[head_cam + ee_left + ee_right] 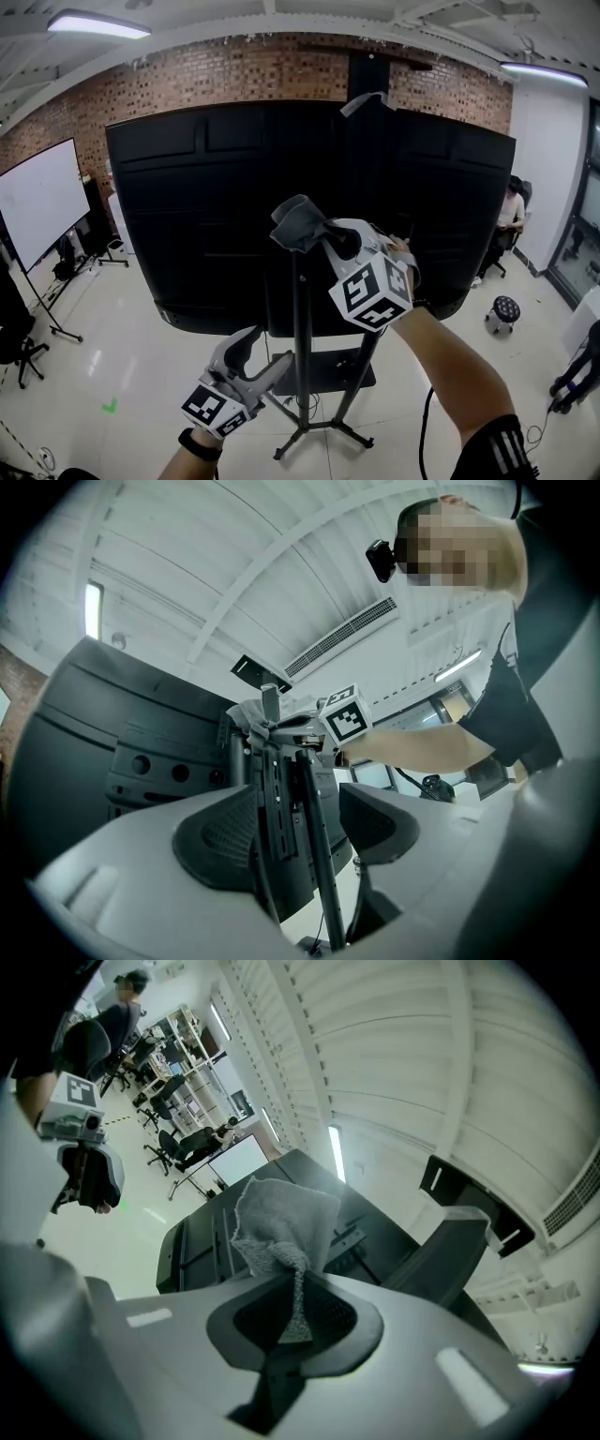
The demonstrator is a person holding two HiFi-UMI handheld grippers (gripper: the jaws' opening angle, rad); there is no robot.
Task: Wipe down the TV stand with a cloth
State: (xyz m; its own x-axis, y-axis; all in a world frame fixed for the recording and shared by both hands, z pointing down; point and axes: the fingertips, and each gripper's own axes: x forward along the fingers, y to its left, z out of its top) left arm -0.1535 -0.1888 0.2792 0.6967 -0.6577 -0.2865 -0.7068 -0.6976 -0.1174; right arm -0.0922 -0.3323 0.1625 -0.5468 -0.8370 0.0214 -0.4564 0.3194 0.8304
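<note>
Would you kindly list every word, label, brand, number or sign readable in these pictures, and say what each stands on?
No text can be read.
On the left gripper and right gripper: square marker patterns only, no letters.
On the whiteboard: nothing legible.
On the floor: a small green mark, no word.

The crumpled grey cloth (pixel 298 225) sits mid-frame, at the top of the upright thin black metal TV stand (pixel 302 356)
</note>
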